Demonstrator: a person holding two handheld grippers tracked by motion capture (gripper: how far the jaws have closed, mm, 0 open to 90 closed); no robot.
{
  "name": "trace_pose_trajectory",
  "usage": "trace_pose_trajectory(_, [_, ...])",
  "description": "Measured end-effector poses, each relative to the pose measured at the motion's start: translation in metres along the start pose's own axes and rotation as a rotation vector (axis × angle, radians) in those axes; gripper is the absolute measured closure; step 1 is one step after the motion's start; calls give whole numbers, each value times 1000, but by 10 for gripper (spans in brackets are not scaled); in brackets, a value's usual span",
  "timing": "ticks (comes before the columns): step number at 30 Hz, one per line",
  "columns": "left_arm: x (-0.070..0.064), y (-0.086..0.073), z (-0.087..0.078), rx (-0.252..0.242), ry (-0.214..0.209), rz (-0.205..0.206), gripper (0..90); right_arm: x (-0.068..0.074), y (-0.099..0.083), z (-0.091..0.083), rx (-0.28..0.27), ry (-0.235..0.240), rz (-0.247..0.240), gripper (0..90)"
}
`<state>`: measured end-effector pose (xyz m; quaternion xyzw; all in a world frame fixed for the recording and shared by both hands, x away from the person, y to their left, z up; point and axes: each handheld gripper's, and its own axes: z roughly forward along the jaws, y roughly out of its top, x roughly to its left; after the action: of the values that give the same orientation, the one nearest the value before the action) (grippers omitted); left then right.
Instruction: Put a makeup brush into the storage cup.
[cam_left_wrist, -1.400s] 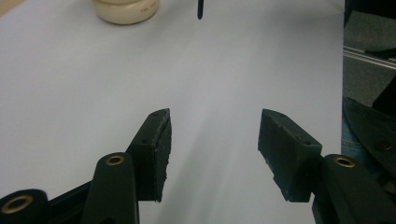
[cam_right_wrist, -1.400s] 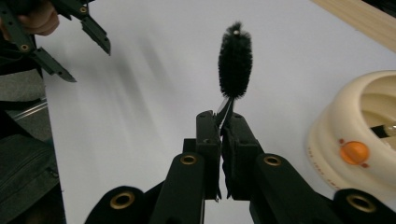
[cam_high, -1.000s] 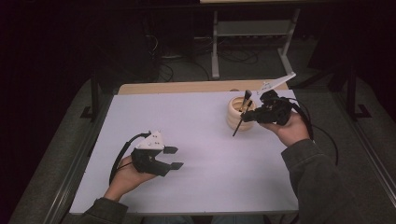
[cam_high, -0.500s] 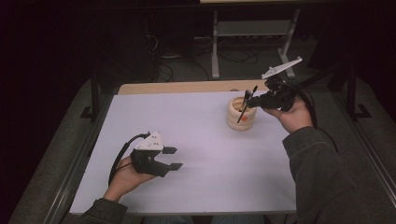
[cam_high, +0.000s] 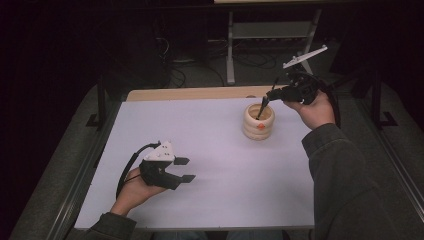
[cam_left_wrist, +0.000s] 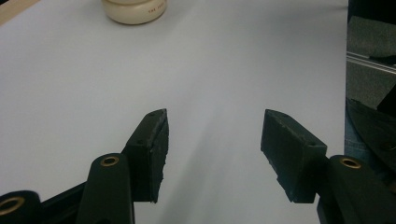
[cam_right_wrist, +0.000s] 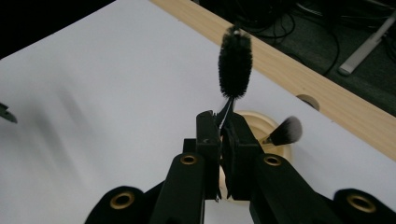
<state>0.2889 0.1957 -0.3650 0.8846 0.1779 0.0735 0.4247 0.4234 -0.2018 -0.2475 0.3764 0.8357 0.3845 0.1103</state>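
The cream ribbed holder (cam_left_wrist: 134, 9) is showing a short line of small red lettering low on its side in the left gripper view, too blurred to read; in the high view it is appearing as an orange spot.

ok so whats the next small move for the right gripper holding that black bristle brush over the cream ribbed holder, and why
Probably lower, then open: the right gripper is shut on the black bristle brush, its lower end already in the cream ribbed holder.
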Motion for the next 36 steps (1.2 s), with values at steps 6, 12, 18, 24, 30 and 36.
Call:
trace_pose_trajectory(6, [-1,0,-1,-6,0,-3,412,-9,1,2,-7,-30,37,852])
trace_pose_trajectory(12, [0,1,-1,-3,-2,5,411,-17,-2,4,-5,-60,68,852])
trace_pose_trajectory(18, [0,1,-1,-3,-3,11,412,-23,-4,10,11,-74,89,851])
trace_pose_trajectory(24, [0,1,-2,-11,-2,5,410,-26,-6,20,21,-87,108,851])
trace_pose_trajectory(30, [0,1,-2,-10,0,6,407,-28,-9,27,25,-94,113,851])
trace_pose_trajectory(36, [0,1,-2,-7,0,7,403,-31,-13,33,29,-99,129,851])
